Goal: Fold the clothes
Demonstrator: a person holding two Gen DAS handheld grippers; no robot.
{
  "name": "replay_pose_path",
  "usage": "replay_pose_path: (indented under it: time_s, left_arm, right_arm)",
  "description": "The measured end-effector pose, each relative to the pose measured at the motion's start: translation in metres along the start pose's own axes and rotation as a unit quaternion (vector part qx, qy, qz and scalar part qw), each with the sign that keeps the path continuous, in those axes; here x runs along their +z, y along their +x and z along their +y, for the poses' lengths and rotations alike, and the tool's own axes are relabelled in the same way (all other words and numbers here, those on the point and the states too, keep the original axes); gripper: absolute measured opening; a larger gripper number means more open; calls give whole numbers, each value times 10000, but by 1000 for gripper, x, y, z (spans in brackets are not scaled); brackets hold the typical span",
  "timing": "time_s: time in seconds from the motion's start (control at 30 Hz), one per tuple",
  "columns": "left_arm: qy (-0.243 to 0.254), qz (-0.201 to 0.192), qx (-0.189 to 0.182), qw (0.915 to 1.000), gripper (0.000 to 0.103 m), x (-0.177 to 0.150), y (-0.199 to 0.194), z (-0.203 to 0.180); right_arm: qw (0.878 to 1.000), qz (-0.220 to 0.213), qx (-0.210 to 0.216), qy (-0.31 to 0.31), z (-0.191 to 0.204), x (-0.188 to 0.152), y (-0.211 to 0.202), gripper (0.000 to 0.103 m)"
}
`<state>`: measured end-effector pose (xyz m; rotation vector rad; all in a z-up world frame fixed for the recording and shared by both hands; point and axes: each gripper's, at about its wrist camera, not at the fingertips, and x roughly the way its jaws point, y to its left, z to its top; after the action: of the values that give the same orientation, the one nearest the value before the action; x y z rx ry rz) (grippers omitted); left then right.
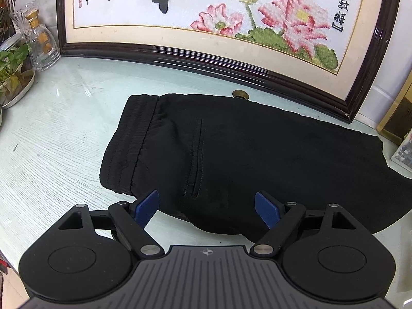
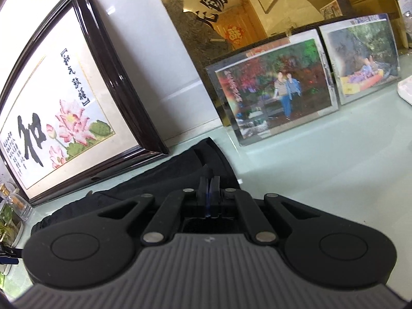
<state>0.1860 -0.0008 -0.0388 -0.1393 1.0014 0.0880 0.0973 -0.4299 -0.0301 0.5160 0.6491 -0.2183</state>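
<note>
A pair of black trousers (image 1: 244,149) lies flat on the pale table (image 1: 56,141), its ribbed waistband (image 1: 131,139) to the left and a slit pocket near the middle. My left gripper (image 1: 206,197) hovers over the trousers' near edge, blue pads wide apart and nothing between them. In the right wrist view my right gripper (image 2: 209,177) is shut, and a fold of the black trousers (image 2: 154,180) rises to its fingertips and looks pinched there. How much cloth is caught is hidden by the fingers.
A large dark-framed lotus embroidery (image 1: 206,13) leans against the wall just behind the trousers. A glass bottle (image 1: 41,41) and a potted plant (image 1: 10,69) stand at the far left. Two photo frames (image 2: 275,92) and a gold plaque (image 2: 231,13) stand at the right.
</note>
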Motion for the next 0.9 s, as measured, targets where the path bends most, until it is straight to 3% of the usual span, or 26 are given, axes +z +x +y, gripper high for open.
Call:
replay_pose_path:
  time_s: [0.4,0.53,0.63,0.83,0.9]
  left_arm:
    - [22,70,19,10000,85,-1,4,2]
    - [1,64,27,10000,85,-1,6,4]
    - [0,66,35,10000,85,0,7,4]
    - [-3,82,11,10000,85,0,10,4]
    - [6,79,-4,10000,85,0,10,4]
  right_arm:
    - [9987,267,-408,-141,-9,-14,22,2]
    - [9961,284,-827,-73,-18,-16,25,13]
    - [9956,207,-916,-34,-25,-13,19,13]
    - [9959,53,-684,-593,-1,-9,1,13]
    - [9948,-8,-504,-882,17,-10,-5,18]
